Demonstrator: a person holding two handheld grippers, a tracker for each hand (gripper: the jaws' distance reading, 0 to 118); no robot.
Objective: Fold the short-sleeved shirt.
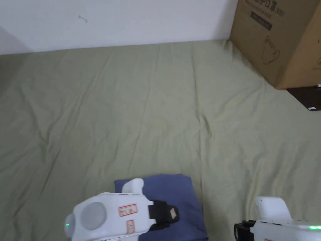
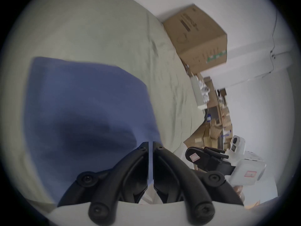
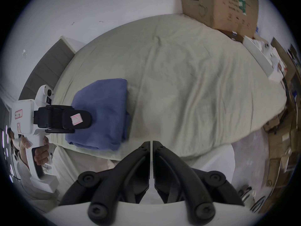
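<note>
Left gripper [image 1: 174, 213] hovers over folded shirt [image 1: 185, 194].

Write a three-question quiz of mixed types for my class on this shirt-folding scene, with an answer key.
1. True or false: the blue cloth shirt lies as a compact folded bundle on the pale green bed sheet.
2. Multiple choice: the left gripper is (a) over the shirt with jaws together, (b) gripping the brown cardboard box, (c) open wide on the sheet.
3. Short answer: how do the right gripper's jaws stand, and do they hold cloth?

Key:
1. True.
2. a.
3. Closed together, nothing between them, off to the shirt's right near the bed edge.
</note>
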